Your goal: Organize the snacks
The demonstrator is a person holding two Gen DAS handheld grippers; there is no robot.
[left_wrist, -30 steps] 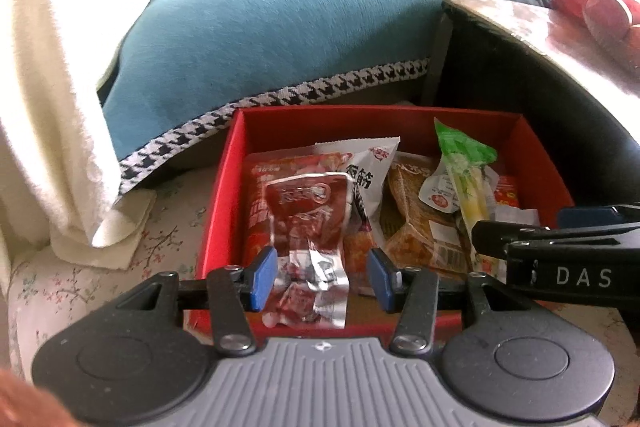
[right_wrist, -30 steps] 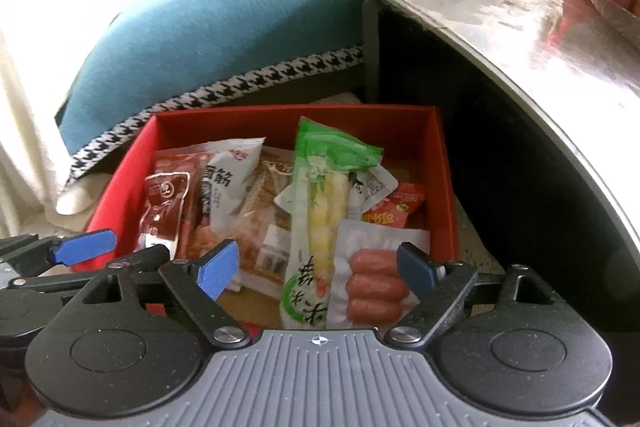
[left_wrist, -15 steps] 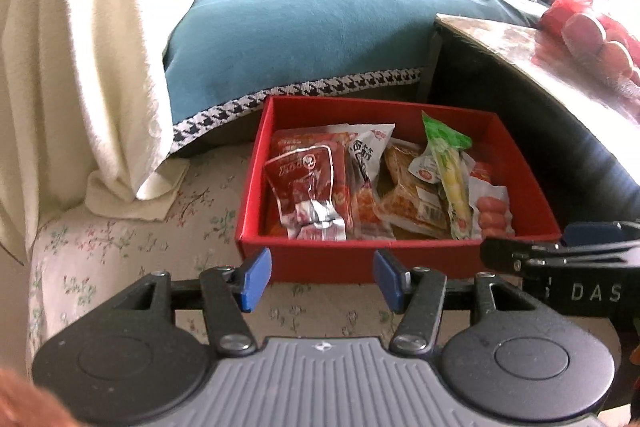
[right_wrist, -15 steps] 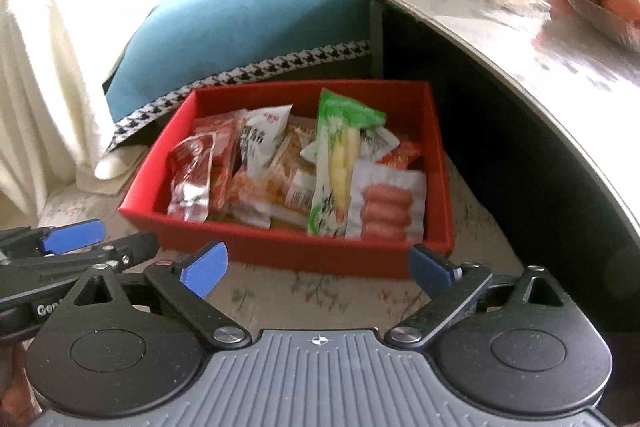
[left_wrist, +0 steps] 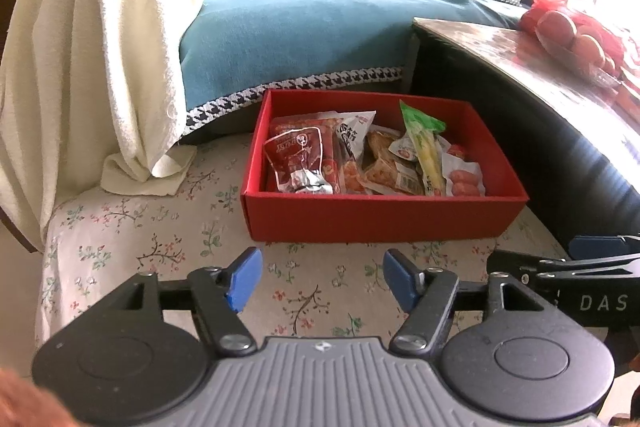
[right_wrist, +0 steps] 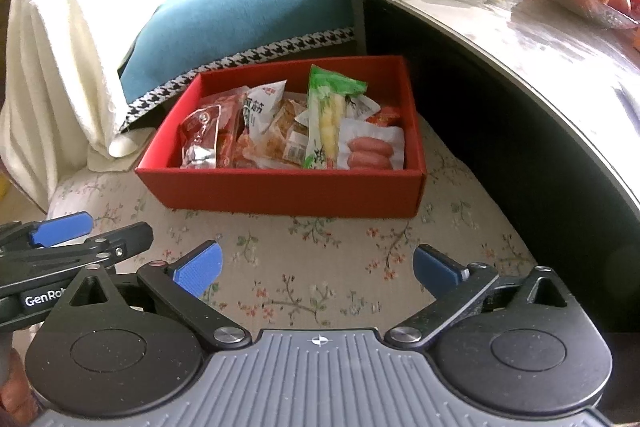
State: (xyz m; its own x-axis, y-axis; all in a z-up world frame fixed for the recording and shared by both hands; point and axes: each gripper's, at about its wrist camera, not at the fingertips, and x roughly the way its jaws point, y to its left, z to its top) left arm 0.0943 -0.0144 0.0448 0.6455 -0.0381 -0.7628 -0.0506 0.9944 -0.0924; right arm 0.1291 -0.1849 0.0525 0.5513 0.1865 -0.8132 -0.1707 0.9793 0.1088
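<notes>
Left tool [left_wrist: 316,279], right tool [right_wrist: 318,269]: both agape, empty, short of red box [right_wrist: 288,193]. Snack packets [right_wrist: 296,131] all boxed (none loose outside); task apparently near complete.

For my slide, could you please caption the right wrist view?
Open right tool above floral cloth, facing red box of packaged snacks.

Red box [left_wrist: 384,219] looks like matt cardboard — snack packets [right_wrist: 292,123] are glossy, crinkly plastic. Towel [left_wrist: 88,39] is fluffy cloth, tabletop [right_wrist: 520,11] smooth and shiny.
</notes>
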